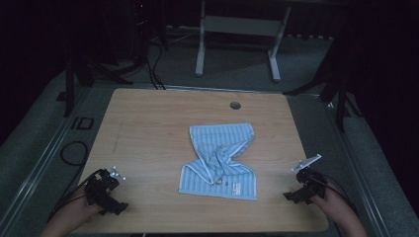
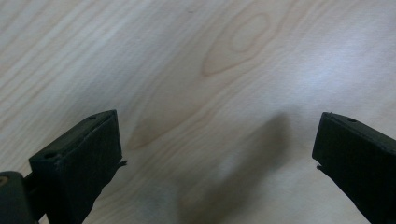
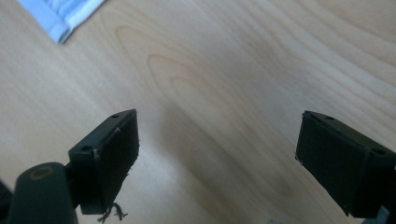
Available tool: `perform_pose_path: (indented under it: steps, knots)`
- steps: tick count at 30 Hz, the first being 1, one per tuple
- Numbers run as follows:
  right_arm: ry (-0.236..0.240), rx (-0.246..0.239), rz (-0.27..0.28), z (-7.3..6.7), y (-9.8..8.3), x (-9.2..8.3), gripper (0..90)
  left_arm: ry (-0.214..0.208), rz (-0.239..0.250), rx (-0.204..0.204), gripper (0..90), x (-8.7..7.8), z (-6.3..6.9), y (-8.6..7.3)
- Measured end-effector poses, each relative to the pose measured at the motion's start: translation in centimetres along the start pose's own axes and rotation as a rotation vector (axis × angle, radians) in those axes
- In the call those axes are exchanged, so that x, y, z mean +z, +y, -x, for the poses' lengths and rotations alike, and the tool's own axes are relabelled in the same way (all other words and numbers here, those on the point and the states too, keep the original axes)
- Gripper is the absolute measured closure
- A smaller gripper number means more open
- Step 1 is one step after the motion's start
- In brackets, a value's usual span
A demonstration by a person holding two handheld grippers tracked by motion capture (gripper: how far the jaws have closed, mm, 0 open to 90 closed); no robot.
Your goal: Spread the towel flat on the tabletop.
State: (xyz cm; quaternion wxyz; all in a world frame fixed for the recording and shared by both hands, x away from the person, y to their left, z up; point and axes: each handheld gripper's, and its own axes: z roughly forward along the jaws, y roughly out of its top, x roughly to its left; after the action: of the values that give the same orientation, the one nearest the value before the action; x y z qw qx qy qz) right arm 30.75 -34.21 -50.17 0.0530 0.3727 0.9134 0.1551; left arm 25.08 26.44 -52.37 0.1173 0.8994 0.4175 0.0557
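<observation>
A light blue striped towel (image 1: 221, 161) lies crumpled and twisted in the middle of the wooden table (image 1: 148, 128), with a white label near its front edge. My left gripper (image 1: 104, 190) rests near the table's front left corner, well apart from the towel. In the left gripper view its jaws stand wide open (image 2: 217, 154) over bare wood. My right gripper (image 1: 305, 185) rests near the front right corner. It is open (image 3: 217, 154) too, with nothing between its jaws. One corner of the towel (image 3: 65, 16) shows at the top left of the right gripper view.
A round cable hole (image 1: 235, 105) sits near the table's far edge. Beyond the table stands a white frame (image 1: 237, 29) on the grey floor, with black stand legs and cables (image 1: 153, 69) at both sides. A cable loop (image 1: 74, 153) lies left of the table.
</observation>
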Motion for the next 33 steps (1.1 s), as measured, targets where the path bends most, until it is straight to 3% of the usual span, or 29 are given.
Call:
perform_pose_path:
  steps: [6,9,11,13,15,18,25,30,33]
  knots:
    - [0.031,-0.049,-0.132,-0.6,1.1,0.2,13.8,-0.026,-0.092,0.072,1.1,-0.6,0.6,1.0]
    - [0.046,-0.068,-0.192,-1.2,1.6,0.6,13.0,-0.018,-0.099,0.078,1.2,-0.7,0.8,1.7]
    - [0.031,-0.09,-0.171,-1.8,2.0,0.8,12.0,-0.016,-0.082,0.073,1.1,-0.7,0.8,2.3]
    - [0.057,-0.077,-0.156,-2.0,2.4,0.9,12.3,-0.026,-0.076,0.09,1.8,-0.6,1.0,2.8]
    - [0.043,-0.119,-0.162,-2.4,2.7,1.1,13.2,-0.03,-0.071,0.098,5.0,-0.4,1.3,3.4]
    - [0.04,-0.134,-0.172,-2.7,3.4,1.6,13.6,-0.029,-0.07,0.117,5.0,0.0,1.9,4.4]
    - [0.032,-0.2,-0.149,-3.1,5.0,2.0,29.6,-0.041,-0.047,0.172,11.2,0.3,3.4,6.8]
    - [0.043,-0.22,-0.142,-3.2,6.4,2.1,36.1,-0.03,-0.029,0.168,14.7,0.6,4.1,8.5]
    - [0.039,-0.235,-0.139,-3.3,7.2,2.4,38.4,-0.04,-0.039,0.177,21.2,1.0,4.5,9.4]
